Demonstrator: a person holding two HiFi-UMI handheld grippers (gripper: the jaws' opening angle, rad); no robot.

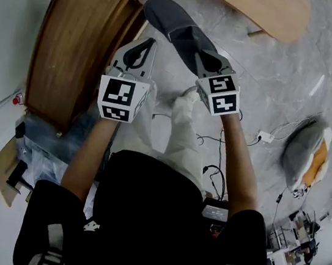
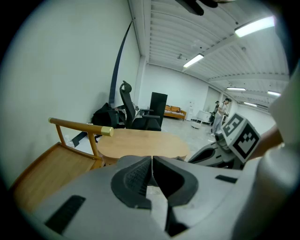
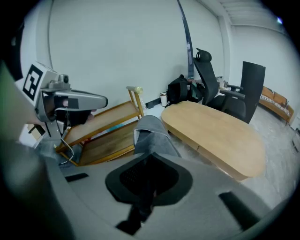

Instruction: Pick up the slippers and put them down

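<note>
The right tool (image 1: 206, 64) is pinching one end of a grey slipper (image 1: 175, 28); the slipper sticks out forward from its jaws, in the air above the grey floor (image 1: 274, 71); in the right gripper view the slipper (image 3: 151, 138) rises just beyond the closed jaws. The left tool (image 1: 147, 44) is just beside the right one, at its left; its jaws are pressed together with nothing between them. A wooden rack (image 1: 74, 41) lies left of the left tool; an oval wooden desk (image 1: 265, 8) stands ahead of both tools.
</note>
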